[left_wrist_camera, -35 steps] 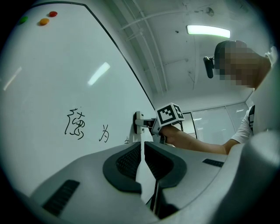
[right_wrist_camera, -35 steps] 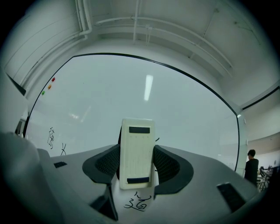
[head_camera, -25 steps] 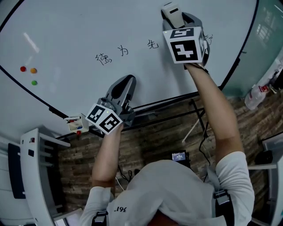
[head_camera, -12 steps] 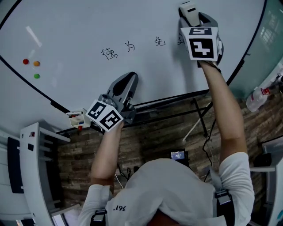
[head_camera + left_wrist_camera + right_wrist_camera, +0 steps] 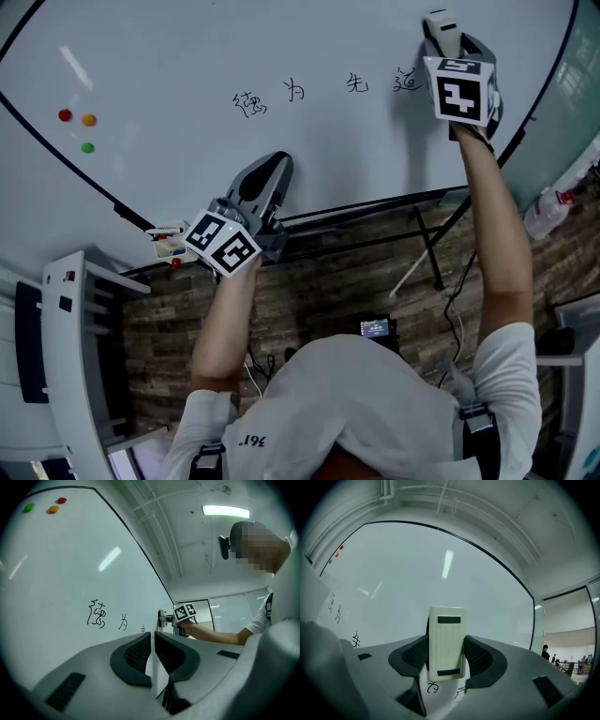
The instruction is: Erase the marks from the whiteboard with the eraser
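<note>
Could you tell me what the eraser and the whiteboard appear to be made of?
The eraser looks like cream, matte moulded plastic, going by its crisp rounded edges and two dark inset strips; its wiping face is hidden. The whiteboard has a smooth, glossy white surface that mirrors a ceiling light. Whether it is coated steel or laminate can't be told.

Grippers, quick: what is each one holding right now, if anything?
Left gripper: shut, holding nothing.
Right gripper: shut on the eraser.

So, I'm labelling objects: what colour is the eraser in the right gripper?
The eraser is cream-white with two dark bars, clearest in the right gripper view.
</note>
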Available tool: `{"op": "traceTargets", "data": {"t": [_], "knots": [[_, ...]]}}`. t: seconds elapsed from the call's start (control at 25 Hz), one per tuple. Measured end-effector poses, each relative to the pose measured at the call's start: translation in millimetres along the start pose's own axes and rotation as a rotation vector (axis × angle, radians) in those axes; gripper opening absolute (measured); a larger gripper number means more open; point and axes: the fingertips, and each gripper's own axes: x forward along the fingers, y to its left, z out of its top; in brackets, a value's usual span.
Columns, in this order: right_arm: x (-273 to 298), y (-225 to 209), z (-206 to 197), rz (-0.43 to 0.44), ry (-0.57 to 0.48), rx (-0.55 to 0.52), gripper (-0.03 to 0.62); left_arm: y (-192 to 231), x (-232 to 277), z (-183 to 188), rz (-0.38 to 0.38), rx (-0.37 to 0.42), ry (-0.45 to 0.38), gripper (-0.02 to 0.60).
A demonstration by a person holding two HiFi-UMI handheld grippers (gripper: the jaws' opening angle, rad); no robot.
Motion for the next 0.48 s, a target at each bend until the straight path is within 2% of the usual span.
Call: {"op": "traceTargets", "data": {"t": [0.08,0.16,0.28,0.48], "knots": [[-2,-9,-2,-0.041,0.007,0.002,0.255,3,-5,2,0.004,-0.001,0.000,0.032],[-5,-11,-4,-0.046,0.003,0.024,0.255,7,-11,3,0.009,-0.002,0.003,0.032],[-15,-1,0,-0.026,-0.025,0.041,0.255,14,-20,4,0.017,-0.004,0.011,0.032],[-37,40,16,0.052,-0.083,0.043,0.255,23,-37,8,0.034,-0.004,0.020,0.032]]}}
